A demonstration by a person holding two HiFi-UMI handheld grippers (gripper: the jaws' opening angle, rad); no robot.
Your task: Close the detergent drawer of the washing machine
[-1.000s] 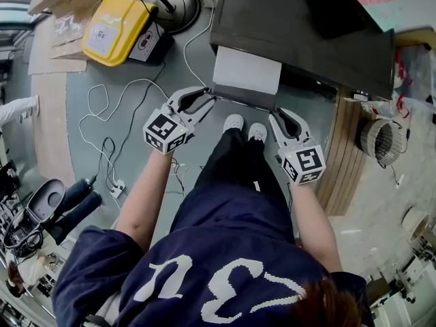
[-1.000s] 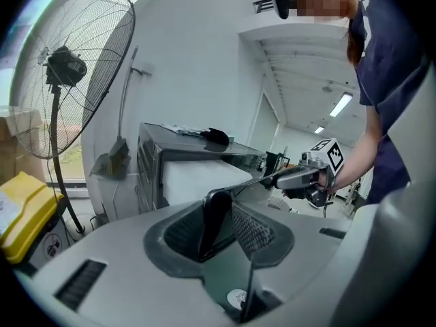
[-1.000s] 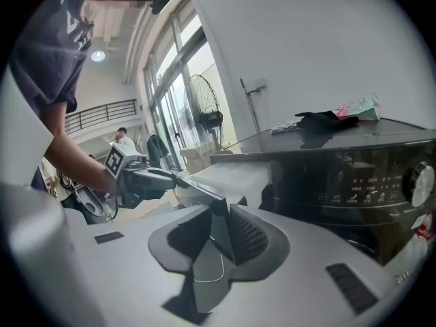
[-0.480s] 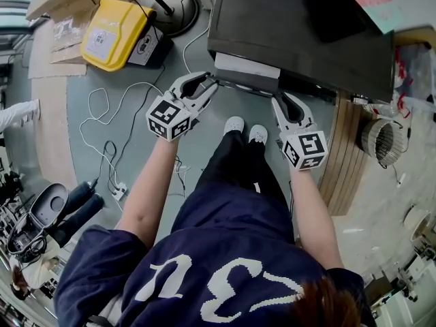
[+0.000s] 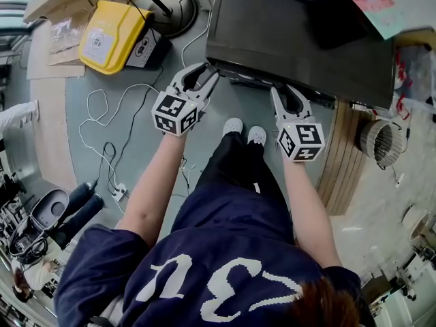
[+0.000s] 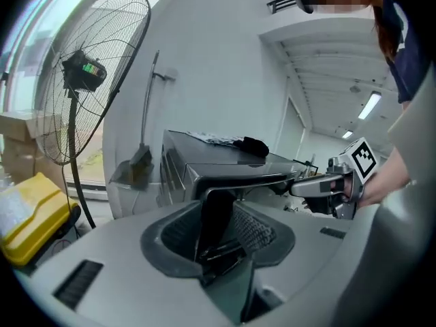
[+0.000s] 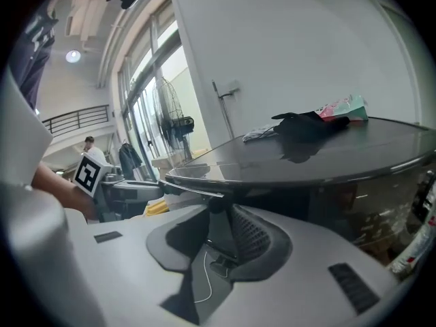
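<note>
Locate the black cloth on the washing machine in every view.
Head view: black cloth, upper right.
Left gripper view: black cloth, near centre.
Right gripper view: black cloth, right of centre.
Shared landmark: washing machine's dark top, under the cloth.

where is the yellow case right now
In the head view the yellow case lies on the floor at upper left, near the fan base and left of the washing machine.
</note>
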